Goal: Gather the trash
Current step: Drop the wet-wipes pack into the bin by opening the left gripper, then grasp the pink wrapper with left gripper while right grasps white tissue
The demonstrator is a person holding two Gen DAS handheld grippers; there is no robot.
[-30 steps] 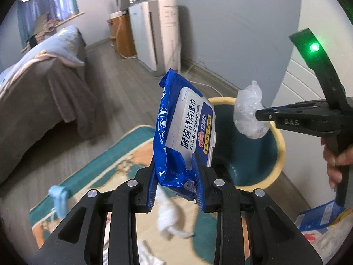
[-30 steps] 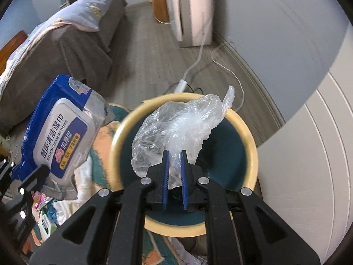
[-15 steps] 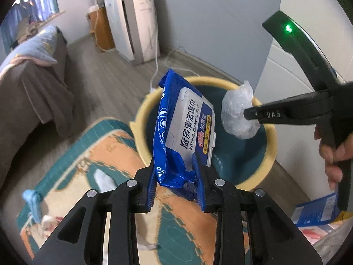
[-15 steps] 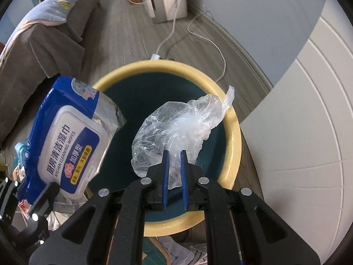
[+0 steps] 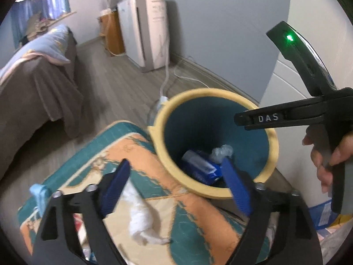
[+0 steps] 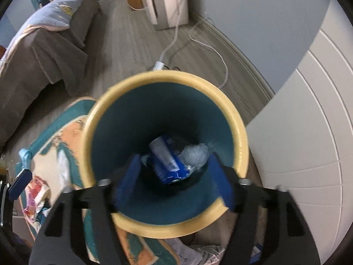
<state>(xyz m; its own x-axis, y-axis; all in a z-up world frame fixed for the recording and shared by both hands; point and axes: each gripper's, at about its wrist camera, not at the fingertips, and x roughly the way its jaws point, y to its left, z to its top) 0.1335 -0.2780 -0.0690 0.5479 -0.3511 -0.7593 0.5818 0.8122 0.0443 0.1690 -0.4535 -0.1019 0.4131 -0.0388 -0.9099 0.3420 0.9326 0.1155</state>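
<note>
Jaws spread wide and empty on both the left gripper (image 5: pixel 176 184) and the right gripper (image 6: pixel 174 182). The blue wet-wipes pack (image 6: pixel 166 162) lies at the bottom of the yellow-rimmed bin (image 6: pixel 239 132), with the crumpled clear plastic bag (image 6: pixel 195 155) touching it at its 3 o'clock.

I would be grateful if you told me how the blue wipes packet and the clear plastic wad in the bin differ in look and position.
The wipes packet is opaque blue with a pale label; the plastic wad is see-through and colourless. The packet is a long, flattish pack lying slanted; the wad is a crumpled lump. The packet lies nearer the middle of the bin floor; the wad sits to its right, near the wall. Both rest at the bottom of the yellow-rimmed bin, free of either gripper.
</note>
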